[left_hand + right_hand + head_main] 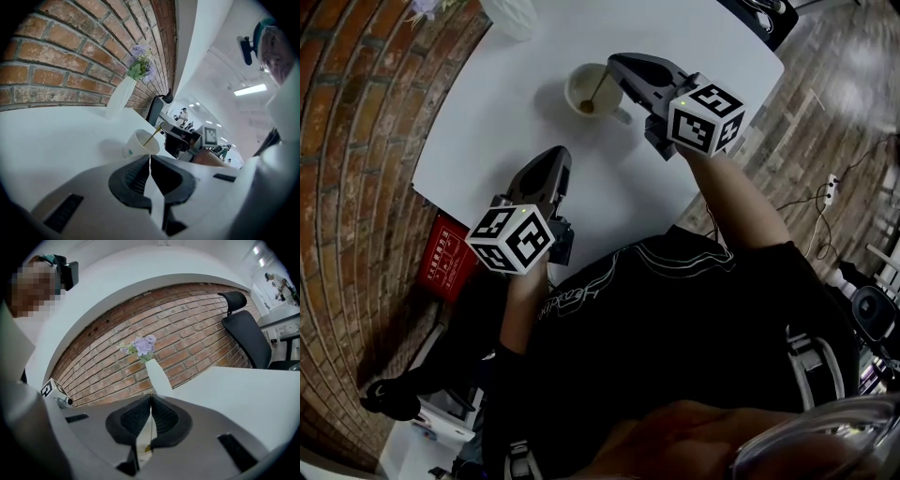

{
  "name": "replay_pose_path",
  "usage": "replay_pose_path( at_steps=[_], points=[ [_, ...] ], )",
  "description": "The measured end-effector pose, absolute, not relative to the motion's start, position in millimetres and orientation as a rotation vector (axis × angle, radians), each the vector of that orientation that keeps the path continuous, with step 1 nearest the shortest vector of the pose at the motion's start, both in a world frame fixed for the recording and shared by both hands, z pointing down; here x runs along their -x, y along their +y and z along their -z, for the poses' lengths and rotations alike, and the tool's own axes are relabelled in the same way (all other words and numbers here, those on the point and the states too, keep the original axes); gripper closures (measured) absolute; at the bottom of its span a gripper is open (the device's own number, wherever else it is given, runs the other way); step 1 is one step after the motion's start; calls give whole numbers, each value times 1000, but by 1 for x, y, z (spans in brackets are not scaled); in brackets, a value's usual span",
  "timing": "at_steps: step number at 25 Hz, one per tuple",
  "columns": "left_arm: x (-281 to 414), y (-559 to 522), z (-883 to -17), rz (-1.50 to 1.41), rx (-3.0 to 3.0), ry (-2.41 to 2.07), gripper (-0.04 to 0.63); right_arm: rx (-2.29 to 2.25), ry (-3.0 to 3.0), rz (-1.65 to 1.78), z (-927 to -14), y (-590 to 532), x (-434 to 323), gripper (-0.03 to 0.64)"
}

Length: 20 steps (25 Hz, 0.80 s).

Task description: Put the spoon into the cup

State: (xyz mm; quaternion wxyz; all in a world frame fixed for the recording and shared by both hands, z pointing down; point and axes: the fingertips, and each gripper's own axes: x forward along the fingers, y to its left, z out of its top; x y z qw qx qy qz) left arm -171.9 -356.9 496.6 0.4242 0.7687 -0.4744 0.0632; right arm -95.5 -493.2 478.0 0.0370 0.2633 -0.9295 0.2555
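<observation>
A white paper cup [581,86] stands on the white table [506,122]. A thin gold spoon [599,87] leans in it, bowl down in the cup and handle slanting up to the right. My right gripper [615,64] is shut on the handle's top end; in the right gripper view the spoon [149,425] runs as a thin line between the closed pads. My left gripper [555,156] rests shut and empty near the table's front edge. In the left gripper view, the cup [135,146] and spoon [153,135] are just beyond my left gripper [150,157].
A white vase with purple flowers [155,372] stands at the table's far side by the brick wall [187,338]. A black office chair [248,329] is at the table's end. A red box [445,258] sits on the floor under the left edge.
</observation>
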Motion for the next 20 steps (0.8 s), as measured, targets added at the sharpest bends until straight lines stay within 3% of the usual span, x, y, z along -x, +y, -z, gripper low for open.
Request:
replay_pose_path(
  at_steps=[20],
  points=[
    [163, -341, -503, -181, -1937, -1170, 584, -873, -2793, -1040, -503, -510, 83, 615]
  ],
)
